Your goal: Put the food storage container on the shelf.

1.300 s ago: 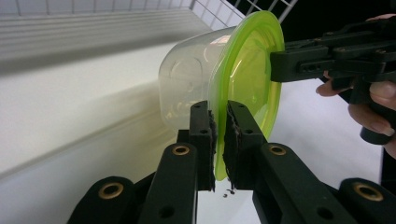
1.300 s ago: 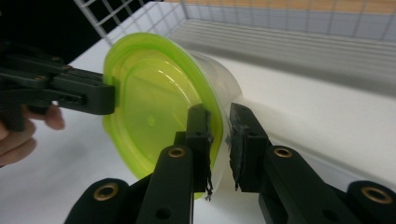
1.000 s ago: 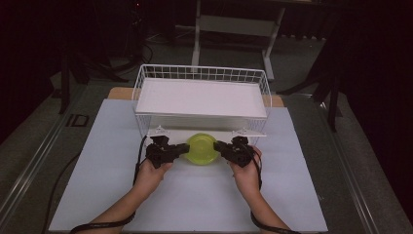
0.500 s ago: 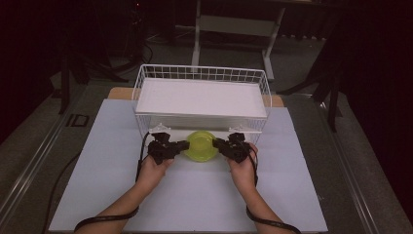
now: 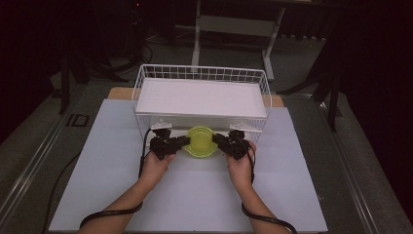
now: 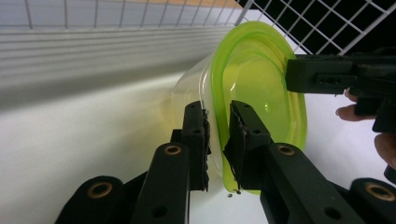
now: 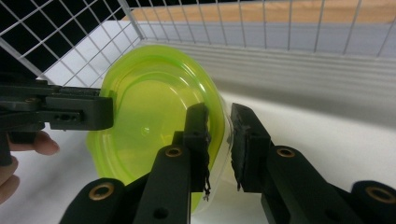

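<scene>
A clear plastic container with a lime-green lid [image 5: 200, 141] sits between my two grippers, just in front of the white wire basket [image 5: 202, 71]. My left gripper [image 5: 185, 141] is shut on the container's left rim, its jaws pinching lid and wall [image 6: 218, 109]. The right gripper [image 5: 215, 139] is shut on the opposite rim [image 7: 219, 114]. In the left gripper view the container [image 6: 261, 84] stands close against the basket's mesh, with the right gripper [image 6: 303, 74] beyond it. The right gripper view shows the green lid [image 7: 154, 102] and the left gripper [image 7: 93, 112] behind it.
A flat white panel [image 5: 202, 97] lies across the inside of the basket. A pale sheet [image 5: 97, 185] covers the table, with wooden edge [image 5: 119, 91] at the back. Cables trail from both grippers along the forearms. Dark floor and stands surround the table.
Both hands have moved the container a little forward, closer to the basket's front wall. The grip on each rim is the same.
</scene>
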`<state>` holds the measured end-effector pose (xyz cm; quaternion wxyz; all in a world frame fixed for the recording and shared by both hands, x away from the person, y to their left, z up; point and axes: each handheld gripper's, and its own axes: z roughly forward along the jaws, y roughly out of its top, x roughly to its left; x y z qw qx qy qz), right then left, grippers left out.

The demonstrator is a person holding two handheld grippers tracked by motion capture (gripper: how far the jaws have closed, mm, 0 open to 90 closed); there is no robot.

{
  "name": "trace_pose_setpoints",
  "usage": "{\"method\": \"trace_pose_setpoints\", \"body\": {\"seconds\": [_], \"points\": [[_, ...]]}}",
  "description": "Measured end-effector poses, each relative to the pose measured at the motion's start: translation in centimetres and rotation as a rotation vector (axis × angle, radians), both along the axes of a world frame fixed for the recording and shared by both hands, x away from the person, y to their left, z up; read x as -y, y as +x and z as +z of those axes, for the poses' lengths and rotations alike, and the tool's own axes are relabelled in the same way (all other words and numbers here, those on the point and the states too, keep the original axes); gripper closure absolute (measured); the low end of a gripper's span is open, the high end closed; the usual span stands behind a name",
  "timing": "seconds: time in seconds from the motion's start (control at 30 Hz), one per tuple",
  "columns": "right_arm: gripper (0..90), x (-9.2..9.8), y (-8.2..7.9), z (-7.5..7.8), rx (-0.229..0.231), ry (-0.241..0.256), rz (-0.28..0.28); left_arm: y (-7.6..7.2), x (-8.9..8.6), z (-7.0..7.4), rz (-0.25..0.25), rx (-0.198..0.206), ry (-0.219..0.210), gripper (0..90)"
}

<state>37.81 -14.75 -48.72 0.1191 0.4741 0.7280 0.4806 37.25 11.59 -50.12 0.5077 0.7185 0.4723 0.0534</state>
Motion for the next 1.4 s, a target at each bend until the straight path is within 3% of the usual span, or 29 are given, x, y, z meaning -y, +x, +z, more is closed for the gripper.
{"method": "trace_pose_setpoints", "body": {"seconds": [0.27, 0.47, 0.53, 0.57, 0.73, 0.83, 0.93, 1.03, 1.1, 1.2, 1.27, 1.4], "points": [[67.9, -0.1, 0.8, -0.2, 0.025, 0.009, -0.053, 0.7, -0.2, -0.1, 0.018, -0.005, -0.026, 75.8], [66.7, -0.1, 1.1, -0.2, 0.038, -0.001, -0.073, 1.0, -0.1, -0.1, 0.033, -0.011, -0.032, 71.0], [63.7, -0.2, 1.2, -0.3, 0.059, -0.017, -0.087, 1.2, -0.1, -0.3, 0.066, -0.026, -0.051, 68.2], [63.7, -0.1, 0.9, -0.4, 0.098, -0.007, -0.090, 1.2, -0.2, -0.3, 0.076, -0.027, -0.058, 66.3], [58.7, 0.0, 0.4, -0.2, 0.116, 0.005, -0.088, 1.2, -0.3, -0.3, 0.089, -0.014, -0.055, 61.9], [58.7, 0.3, -0.1, 0.1, 0.119, 0.015, -0.079, 0.9, -0.4, 0.0, 0.096, 0.024, -0.052, 55.5], [60.1, 0.5, -0.9, 0.2, 0.110, 0.030, -0.066, 0.4, -0.7, 0.3, 0.098, 0.045, -0.059, 48.6], [62.1, 0.3, -2.2, -0.2, 0.097, 0.012, -0.038, -0.2, -1.2, 0.5, 0.080, 0.065, -0.077, 41.4], [64.1, 0.2, -3.0, -0.3, 0.091, 0.006, -0.016, -0.8, -1.5, 0.5, 0.027, 0.102, -0.077, 33.7], [69.1, 0.0, -4.1, -0.5, 0.066, -0.005, 0.000, -1.7, -1.6, 0.5, -0.020, 0.122, -0.062, 28.1], [74.5, -0.2, -4.8, -0.6, 0.056, -0.019, 0.013, -2.5, -1.7, 0.6, -0.013, 0.150, -0.053, 22.6], [89.6, -1.0, -5.6, -1.1, 0.023, -0.040, 0.061, -3.9, -2.1, 0.7, -0.054, 0.182, -0.078, 3.3]]}}
